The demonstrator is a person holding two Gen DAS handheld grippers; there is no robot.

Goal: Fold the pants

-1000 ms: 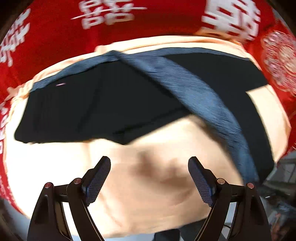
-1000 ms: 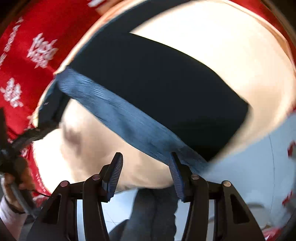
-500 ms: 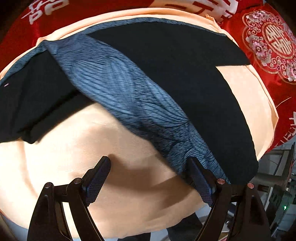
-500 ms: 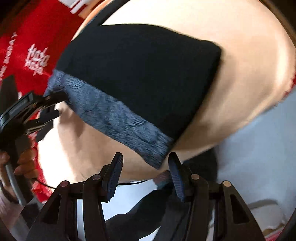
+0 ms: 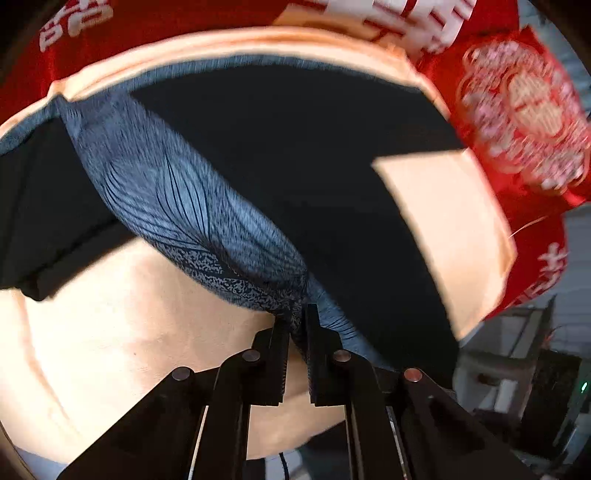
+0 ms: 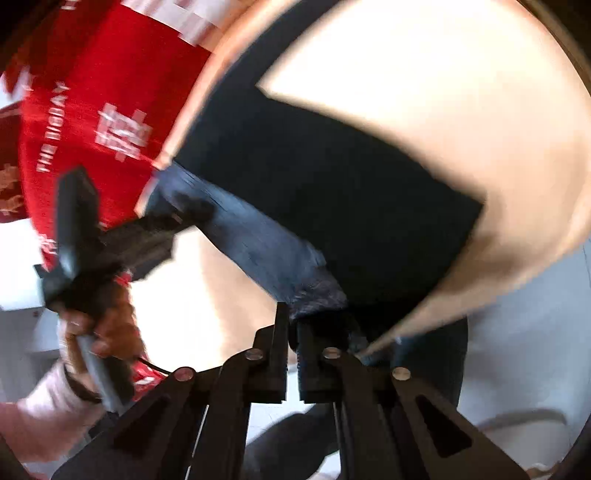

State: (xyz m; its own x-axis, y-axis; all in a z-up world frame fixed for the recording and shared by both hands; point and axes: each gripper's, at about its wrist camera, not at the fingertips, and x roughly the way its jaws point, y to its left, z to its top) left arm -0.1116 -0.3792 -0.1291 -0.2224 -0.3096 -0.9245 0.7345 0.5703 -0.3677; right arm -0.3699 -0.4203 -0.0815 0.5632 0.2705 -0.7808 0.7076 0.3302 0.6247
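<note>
- Black pants point(image 5: 295, 155) lie on a peach cloth point(image 5: 110, 332); the blue patterned waistband point(image 5: 177, 199) runs diagonally from upper left to lower right in the left wrist view.
- Left gripper point(image 5: 295, 325): jaws pinched shut on the waistband's near end.
- Right gripper point(image 6: 291, 325): jaws closed on the waistband's point(image 6: 266, 243) other end.
- Bare peach cloth flanks the near edge.
- Red cover with white characters point(image 5: 166, 22) lies beyond.

Bare peach sheet point(image 5: 110, 332) left of left claw point(image 5: 297, 325); pants point(image 5: 295, 155) spread ahead.
</note>
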